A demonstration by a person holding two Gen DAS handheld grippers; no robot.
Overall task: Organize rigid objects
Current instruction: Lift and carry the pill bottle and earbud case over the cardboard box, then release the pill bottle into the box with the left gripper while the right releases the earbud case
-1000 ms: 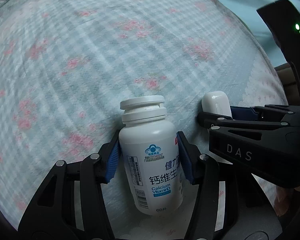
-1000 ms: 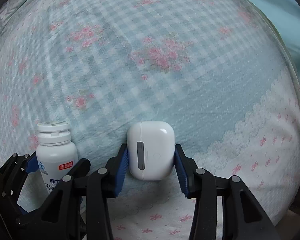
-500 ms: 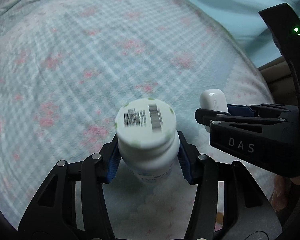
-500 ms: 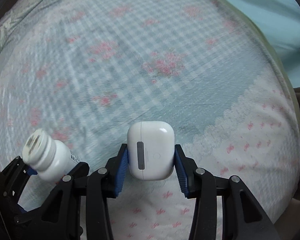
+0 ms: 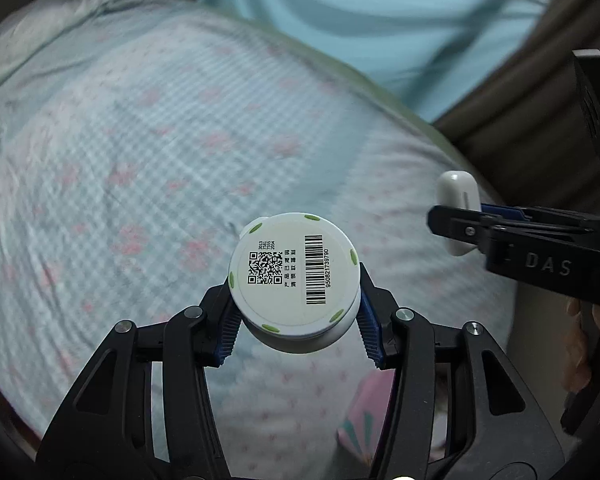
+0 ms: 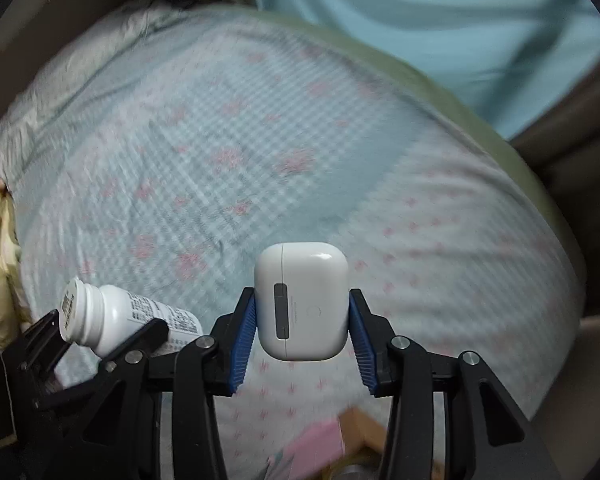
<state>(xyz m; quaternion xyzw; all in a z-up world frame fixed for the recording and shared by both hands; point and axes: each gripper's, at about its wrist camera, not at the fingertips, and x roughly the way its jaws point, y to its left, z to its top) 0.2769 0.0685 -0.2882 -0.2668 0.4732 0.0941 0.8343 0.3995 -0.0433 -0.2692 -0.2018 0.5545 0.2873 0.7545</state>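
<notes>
White plastic pill bottle (image 5: pixel 294 280) sits clamped in the left tool (image 5: pixel 296 316), cap end pointing straight at the left wrist camera. Cap face carries a QR code, a barcode with digits, and small green marks round the rim. In the right wrist view the same bottle (image 6: pixel 112 318) shows side-on, tilted, cap up and to the left, printed label on its body.

White glossy earbud case (image 6: pixel 302 300) is clamped in the right tool (image 6: pixel 302 332), rounded corners, dark hinge strip down its left part, faint round button beside it. In the left wrist view the case (image 5: pixel 458 204) pokes out ahead of the right tool (image 5: pixel 456 226), off to the right of the bottle and apart from it.

Both tools: blue ribbed pads (image 5: pixel 370 324) pressed against the sides of their objects, jaws closed partway to the objects' width. Both objects are held in the air above the bed (image 6: pixel 220 140), not touching it. Left tool is just to the left of the right tool, roughly level with it.

Bed sheet is blue-white check with pink flowers, blurred. Teal curtain (image 6: pixel 440 20) hangs beyond the bed. Pink box (image 6: pixel 320 446) lies low between the right tool's arms, partly hidden.
</notes>
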